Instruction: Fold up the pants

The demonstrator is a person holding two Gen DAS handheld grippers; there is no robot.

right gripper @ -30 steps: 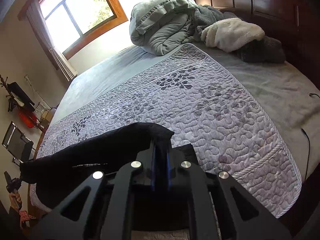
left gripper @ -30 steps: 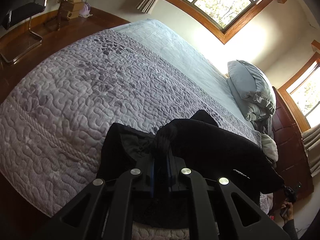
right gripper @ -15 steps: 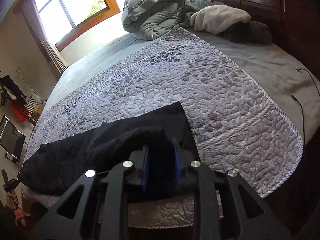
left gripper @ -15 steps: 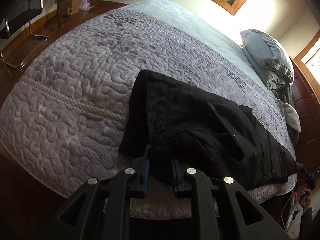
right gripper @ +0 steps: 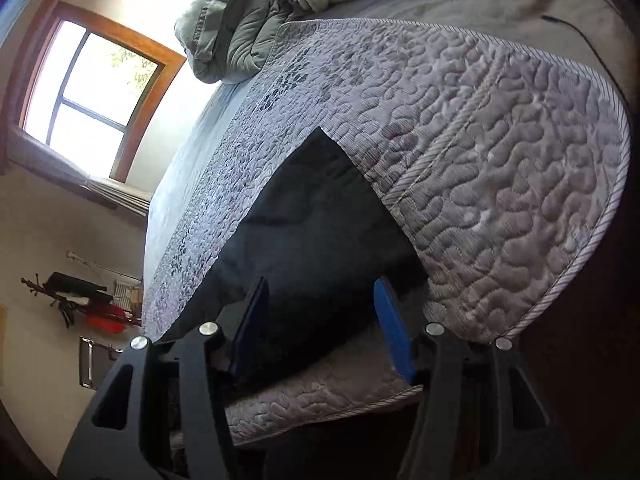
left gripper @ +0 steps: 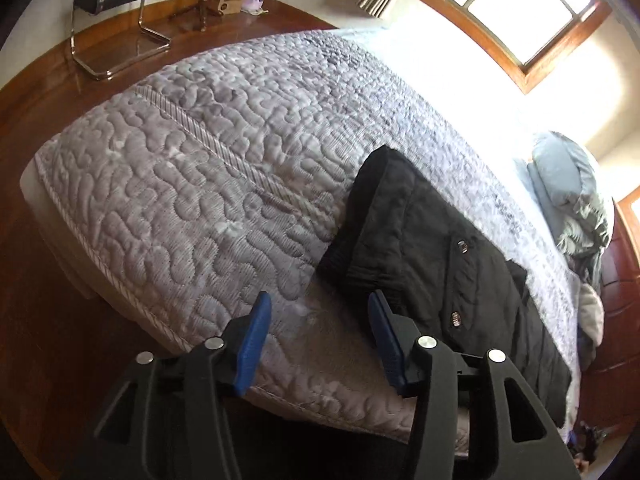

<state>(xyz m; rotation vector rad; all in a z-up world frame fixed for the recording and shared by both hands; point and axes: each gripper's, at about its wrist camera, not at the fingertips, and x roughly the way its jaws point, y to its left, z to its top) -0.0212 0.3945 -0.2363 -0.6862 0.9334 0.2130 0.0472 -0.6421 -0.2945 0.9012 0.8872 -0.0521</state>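
Both claws are spread wide and grip nothing: left claw hangs over the quilt at the bed's near edge, just beside the black pants; right claw hovers above the pants' other end. Pants lie flat along the quilt's edge, two metal snaps showing

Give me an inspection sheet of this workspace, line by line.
Surface: quilted bedspread on the bed, no bare mattress seen.
Job's things: black pants lying flat near the bed edge.
Clutter: bunched grey comforter at the headboard end.
Grippers: left tool open, empty; right tool open, empty, over the pants.
Cables: dark cable on the sheet.
Surroundings: window, chair, wooden floor.
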